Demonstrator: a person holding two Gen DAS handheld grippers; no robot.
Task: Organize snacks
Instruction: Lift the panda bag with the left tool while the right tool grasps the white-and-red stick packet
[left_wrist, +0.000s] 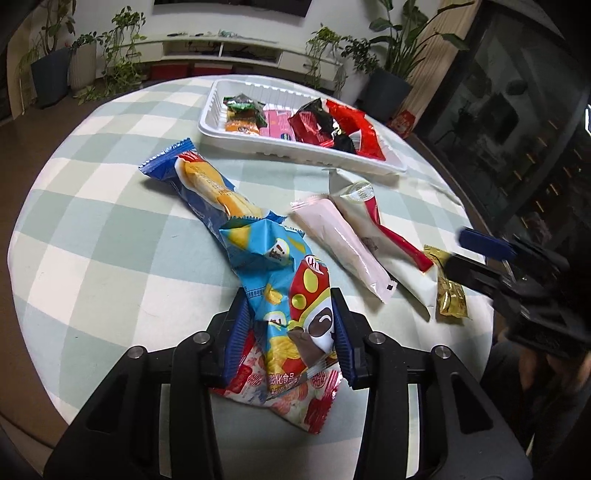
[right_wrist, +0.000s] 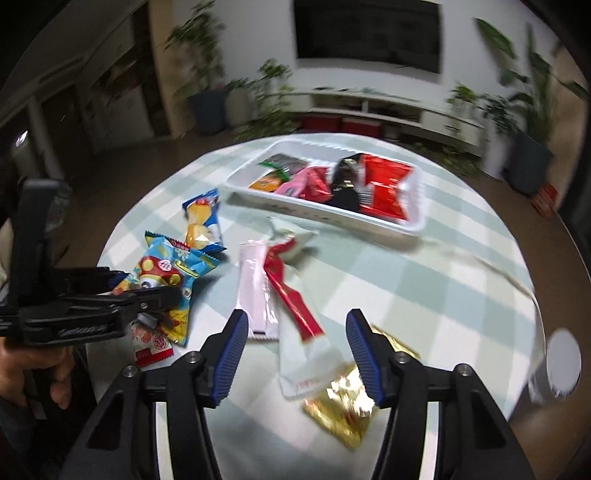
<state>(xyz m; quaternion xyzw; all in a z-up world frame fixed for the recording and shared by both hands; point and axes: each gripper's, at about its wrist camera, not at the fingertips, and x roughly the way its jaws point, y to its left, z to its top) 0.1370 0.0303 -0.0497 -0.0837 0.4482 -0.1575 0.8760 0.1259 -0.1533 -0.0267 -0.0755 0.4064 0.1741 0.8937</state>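
My left gripper (left_wrist: 290, 306) is shut on a light blue chip bag (left_wrist: 280, 280) with a red mushroom figure, its pads pressing the crumpled sides. A red-and-white packet (left_wrist: 295, 402) lies under that bag. My right gripper (right_wrist: 295, 321) is open low over the table. Between its fingers lies the end of a white packet with a red stripe (right_wrist: 303, 354), untouched, and beside that a gold packet (right_wrist: 340, 406). A pink packet (right_wrist: 253, 288) and a dark blue cake packet (left_wrist: 207, 184) lie loose. The white tray (left_wrist: 295, 151) at the back holds several snacks.
A round table with a green-and-white checked cloth (left_wrist: 110, 221) carries everything. A person's hand (right_wrist: 33, 373) holds the left gripper (right_wrist: 147, 286) at the table's left edge. Potted plants and a low white shelf stand behind. A blurred white round thing (right_wrist: 561, 362) is at the right.
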